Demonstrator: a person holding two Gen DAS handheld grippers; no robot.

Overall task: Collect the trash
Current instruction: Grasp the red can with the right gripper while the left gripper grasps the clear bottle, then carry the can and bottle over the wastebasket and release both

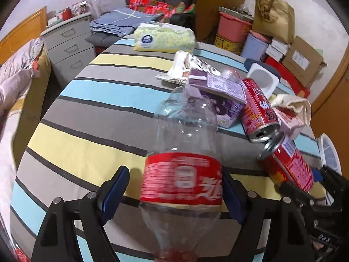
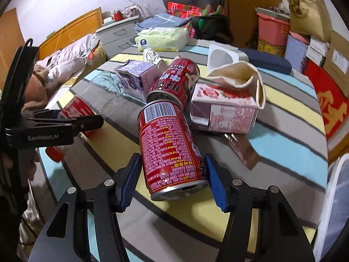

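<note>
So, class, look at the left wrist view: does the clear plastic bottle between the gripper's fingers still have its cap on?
No. The clear plastic bottle ends in an open, capless neck pointing toward the purple carton.

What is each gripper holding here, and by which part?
Left gripper straddles the plastic bottle at its label; right gripper straddles a red can mid-body. Firm contact cannot be told.

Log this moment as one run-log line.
left gripper: jaws straddle clear plastic bottle, left pad off | right gripper: jaws straddle red can, gaps visible | both on striped tablecloth
</note>
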